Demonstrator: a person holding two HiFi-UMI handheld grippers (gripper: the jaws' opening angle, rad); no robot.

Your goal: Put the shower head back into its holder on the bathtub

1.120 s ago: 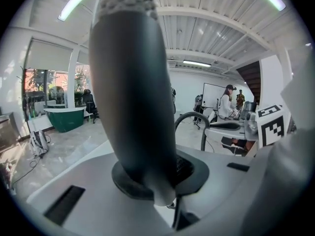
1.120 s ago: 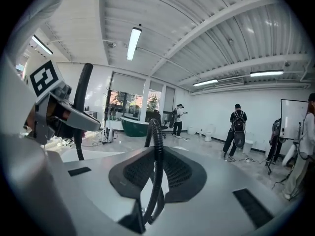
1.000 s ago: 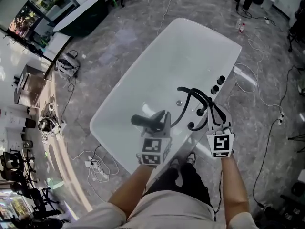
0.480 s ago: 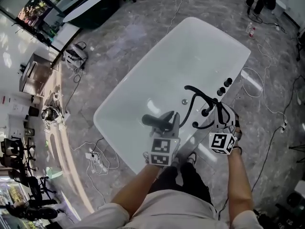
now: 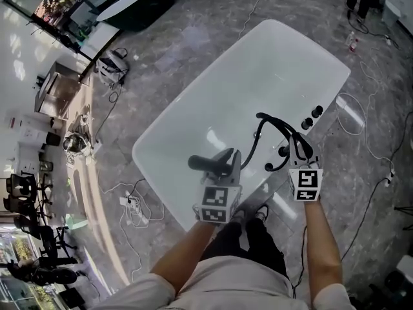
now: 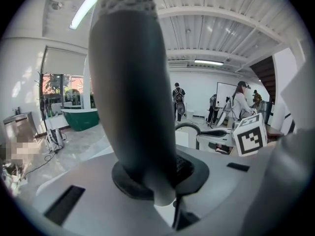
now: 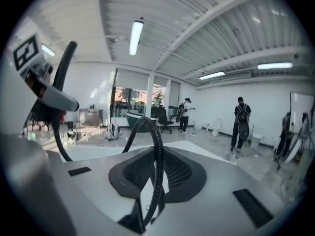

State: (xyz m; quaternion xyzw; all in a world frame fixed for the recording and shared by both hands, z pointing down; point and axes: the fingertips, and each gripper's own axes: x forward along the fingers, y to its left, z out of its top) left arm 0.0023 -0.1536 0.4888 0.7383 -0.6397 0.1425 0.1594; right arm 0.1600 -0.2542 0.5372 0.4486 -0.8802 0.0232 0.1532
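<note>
Clamping the left hand-held gripper point(image 5: 224, 165) on the shower head point(image 5: 205, 163) over the bathtub's point(image 5: 155, 150) near end, and the right hand-held gripper point(image 5: 298, 155) on its hose point(image 5: 259, 137), we are risking the looping hose tugging the head askew short of the rim fittings point(image 5: 282, 150).

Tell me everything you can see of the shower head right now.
The shower head is a dark grey, matte handheld wand with a dotted spray face at its end. The left gripper clamps its handle, holding it above the near rim of the white bathtub, pointing picture-left. Its black hose is held by the right gripper.
</note>
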